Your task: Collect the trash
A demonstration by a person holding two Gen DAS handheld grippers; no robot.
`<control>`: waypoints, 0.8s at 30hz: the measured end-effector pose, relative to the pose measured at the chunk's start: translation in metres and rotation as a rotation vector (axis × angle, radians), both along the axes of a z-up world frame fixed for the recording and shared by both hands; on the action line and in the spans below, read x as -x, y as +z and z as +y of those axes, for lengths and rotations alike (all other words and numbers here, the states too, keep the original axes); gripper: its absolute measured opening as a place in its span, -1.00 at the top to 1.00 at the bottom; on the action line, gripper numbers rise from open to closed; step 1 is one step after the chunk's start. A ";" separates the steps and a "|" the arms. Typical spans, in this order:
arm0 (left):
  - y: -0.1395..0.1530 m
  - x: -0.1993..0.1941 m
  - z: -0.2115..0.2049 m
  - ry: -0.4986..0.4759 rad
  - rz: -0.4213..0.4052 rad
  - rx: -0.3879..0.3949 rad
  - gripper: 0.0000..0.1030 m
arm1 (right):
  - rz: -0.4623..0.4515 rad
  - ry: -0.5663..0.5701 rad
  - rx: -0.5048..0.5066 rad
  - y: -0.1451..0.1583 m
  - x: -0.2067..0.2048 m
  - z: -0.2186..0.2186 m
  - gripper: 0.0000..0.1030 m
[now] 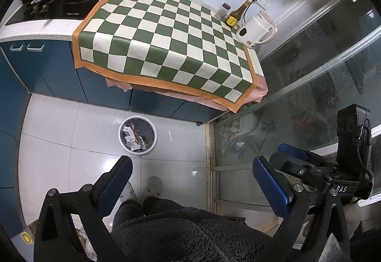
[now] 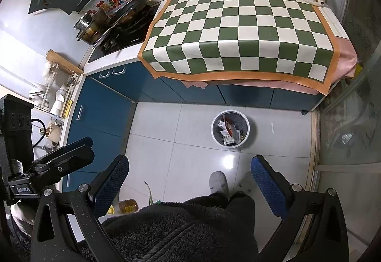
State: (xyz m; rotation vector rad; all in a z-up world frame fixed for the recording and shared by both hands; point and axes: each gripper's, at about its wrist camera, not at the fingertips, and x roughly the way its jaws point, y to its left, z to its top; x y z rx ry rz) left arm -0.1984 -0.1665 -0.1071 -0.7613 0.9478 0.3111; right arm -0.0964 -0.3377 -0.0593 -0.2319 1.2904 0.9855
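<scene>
Both jaws stood released and empty: left gripper, right gripper, held high above the floor. Below them, the trash bin sat near the blue cabinets, already holding wrappers. The checkered cloth showed no litter. Judged advice: scan the floor before descending.

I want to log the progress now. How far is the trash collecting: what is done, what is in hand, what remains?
Looks done: the white bin on the floor holds wrappers and small boxes, and the checkered mat carries no loose trash. In hand: nothing; the left gripper and right gripper are both open and empty. Possibly left: a thin green scrap on the floor tiles near the oil bottle.
</scene>
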 end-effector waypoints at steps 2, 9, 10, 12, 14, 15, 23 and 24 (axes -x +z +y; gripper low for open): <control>0.000 0.000 -0.001 -0.001 0.001 -0.003 -1.00 | 0.000 -0.002 -0.001 0.000 0.000 0.000 -1.00; -0.006 0.001 -0.006 -0.002 0.000 0.005 -1.00 | 0.008 -0.032 -0.006 0.001 0.003 -0.006 -1.00; -0.006 -0.001 -0.006 0.001 0.000 0.007 -1.00 | 0.009 -0.035 -0.006 0.001 0.003 -0.007 -1.00; -0.005 -0.002 -0.008 0.000 0.000 0.006 -1.00 | 0.008 -0.040 -0.005 0.001 0.004 -0.010 -1.00; -0.005 -0.004 -0.009 -0.002 0.001 0.007 -1.00 | 0.008 -0.045 -0.005 0.002 0.004 -0.012 -1.00; -0.005 -0.004 -0.010 -0.002 0.000 0.008 -1.00 | 0.009 -0.047 -0.005 0.002 0.003 -0.013 -1.00; -0.003 -0.006 -0.011 -0.002 0.000 0.010 -1.00 | 0.013 -0.050 -0.003 0.003 0.000 -0.019 -1.00; -0.003 -0.006 -0.011 -0.002 0.000 0.009 -1.00 | 0.013 -0.050 -0.004 0.003 0.000 -0.019 -1.00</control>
